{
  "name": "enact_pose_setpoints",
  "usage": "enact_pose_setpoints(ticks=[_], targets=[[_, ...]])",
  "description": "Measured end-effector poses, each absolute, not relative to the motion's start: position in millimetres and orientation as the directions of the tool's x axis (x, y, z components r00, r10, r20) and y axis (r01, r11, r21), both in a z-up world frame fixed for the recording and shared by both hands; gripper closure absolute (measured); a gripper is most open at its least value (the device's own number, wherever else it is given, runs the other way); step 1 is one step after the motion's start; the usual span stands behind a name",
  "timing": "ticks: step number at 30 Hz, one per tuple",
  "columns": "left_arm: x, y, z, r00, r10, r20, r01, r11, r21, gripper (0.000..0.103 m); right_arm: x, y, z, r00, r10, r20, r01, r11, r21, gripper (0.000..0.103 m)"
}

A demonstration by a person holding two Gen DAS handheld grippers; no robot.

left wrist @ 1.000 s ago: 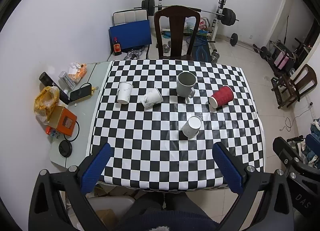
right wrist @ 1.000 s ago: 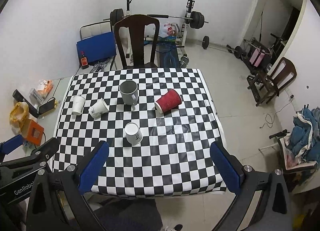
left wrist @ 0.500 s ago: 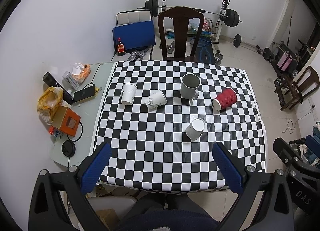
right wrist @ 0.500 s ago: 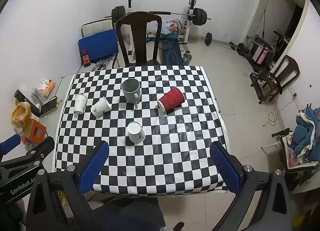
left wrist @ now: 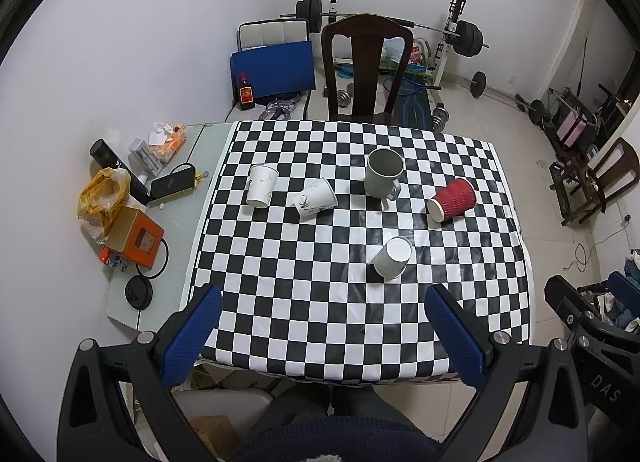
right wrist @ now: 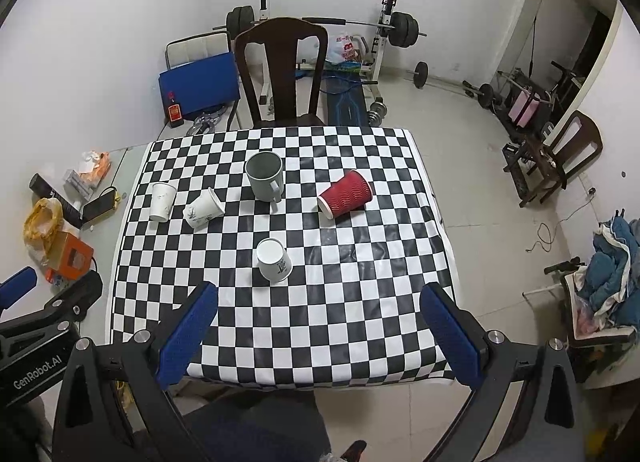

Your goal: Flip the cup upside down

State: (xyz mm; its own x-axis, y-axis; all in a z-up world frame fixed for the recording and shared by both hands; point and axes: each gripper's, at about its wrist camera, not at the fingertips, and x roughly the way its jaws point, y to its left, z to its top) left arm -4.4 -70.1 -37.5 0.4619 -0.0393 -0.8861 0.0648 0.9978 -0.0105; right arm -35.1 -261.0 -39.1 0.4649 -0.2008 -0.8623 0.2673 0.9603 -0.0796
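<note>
Left view: left gripper (left wrist: 322, 332) spread wide, holding nothing, high over checkered table (left wrist: 280, 302). Red cup (left wrist: 453, 204) on its side at right, grey mug (left wrist: 383, 172) upright, three white cups. Right view: right gripper (right wrist: 318, 332) also wide open, empty; red cup (right wrist: 346, 193) lying beside mug (right wrist: 265, 175).

On the table (left wrist: 304, 302) there are five cups: three white paper cups (left wrist: 262, 190) (left wrist: 316, 202) (left wrist: 393, 257), one grey mug (left wrist: 383, 172) and one red cup (left wrist: 452, 205). Behind it stands one chair (left wrist: 366, 61).
</note>
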Motion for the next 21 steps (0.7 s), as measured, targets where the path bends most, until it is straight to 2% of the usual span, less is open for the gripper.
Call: enact_pose_setpoints(ticks=[21], targets=[[-8,-61,-35,0.469,-0.040,-0.882,0.065,0.998,-0.011,0.000,-28,-258,-37,0.468,-0.205,-0.859,0.274,0.959,-0.080,0.001]])
